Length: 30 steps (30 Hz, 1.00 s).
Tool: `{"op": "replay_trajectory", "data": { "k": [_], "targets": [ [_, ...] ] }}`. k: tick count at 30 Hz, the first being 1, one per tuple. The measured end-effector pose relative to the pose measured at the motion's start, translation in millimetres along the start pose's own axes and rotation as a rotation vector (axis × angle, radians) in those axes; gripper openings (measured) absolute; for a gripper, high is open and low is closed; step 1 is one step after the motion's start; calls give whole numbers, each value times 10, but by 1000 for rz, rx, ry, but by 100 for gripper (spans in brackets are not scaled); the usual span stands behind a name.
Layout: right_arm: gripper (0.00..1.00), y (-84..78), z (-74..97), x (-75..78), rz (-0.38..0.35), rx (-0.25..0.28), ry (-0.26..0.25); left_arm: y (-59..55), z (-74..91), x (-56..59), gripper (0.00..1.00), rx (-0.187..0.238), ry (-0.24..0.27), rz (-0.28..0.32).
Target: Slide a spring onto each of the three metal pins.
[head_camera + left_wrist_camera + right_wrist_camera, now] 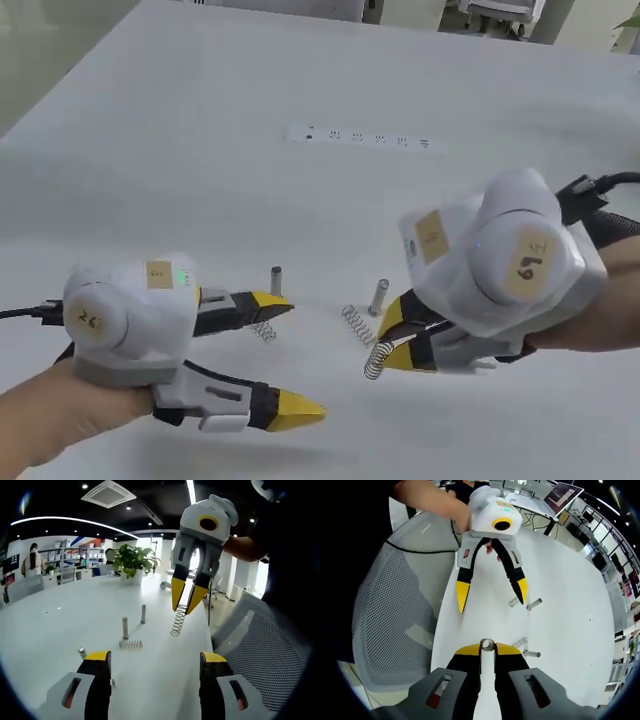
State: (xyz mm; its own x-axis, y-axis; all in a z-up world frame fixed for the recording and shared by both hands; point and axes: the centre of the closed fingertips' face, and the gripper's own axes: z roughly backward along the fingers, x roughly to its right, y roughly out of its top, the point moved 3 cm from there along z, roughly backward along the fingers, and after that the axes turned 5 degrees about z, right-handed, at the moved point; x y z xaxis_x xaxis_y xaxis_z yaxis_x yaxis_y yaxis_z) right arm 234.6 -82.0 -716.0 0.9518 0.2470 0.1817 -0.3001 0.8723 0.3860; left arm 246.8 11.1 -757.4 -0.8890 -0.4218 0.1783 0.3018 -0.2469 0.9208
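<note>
At the white table [200, 180], the left claw [308, 357] gapes wide and holds nothing. A loose spring [263, 330] lies just by its far tip, with a bare metal pin [277, 278] upright a little beyond. Between the two claws a second spring [355, 325] lies beside a second pin [379, 297], also bare. The right claw [385, 350] is pinched shut on a third spring [376, 362], its coil dangling from the yellow tips toward the left claw.
</note>
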Motion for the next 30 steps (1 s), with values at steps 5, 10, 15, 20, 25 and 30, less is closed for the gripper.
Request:
{"op": "replay_trajectory", "data": {
  "k": [5,10,15,20,25,30],
  "targets": [
    [6,-29,13,1,-3,0,-4,-18,82,-100,80,7,55,13],
    [6,-57,21,2,-6,-6,-7,-26,145,-148,88,11,94,31],
    [6,-82,33,-4,-9,-4,-9,-36,168,-172,97,15,115,46],
    [6,-126,64,5,-21,1,-15,-89,170,-162,98,-10,122,33],
    [6,-204,116,14,-43,-1,-25,-89,193,-158,98,-9,127,40],
    [6,-323,177,32,-64,-15,-38,-89,220,-198,96,-2,140,57]
  ]
}}
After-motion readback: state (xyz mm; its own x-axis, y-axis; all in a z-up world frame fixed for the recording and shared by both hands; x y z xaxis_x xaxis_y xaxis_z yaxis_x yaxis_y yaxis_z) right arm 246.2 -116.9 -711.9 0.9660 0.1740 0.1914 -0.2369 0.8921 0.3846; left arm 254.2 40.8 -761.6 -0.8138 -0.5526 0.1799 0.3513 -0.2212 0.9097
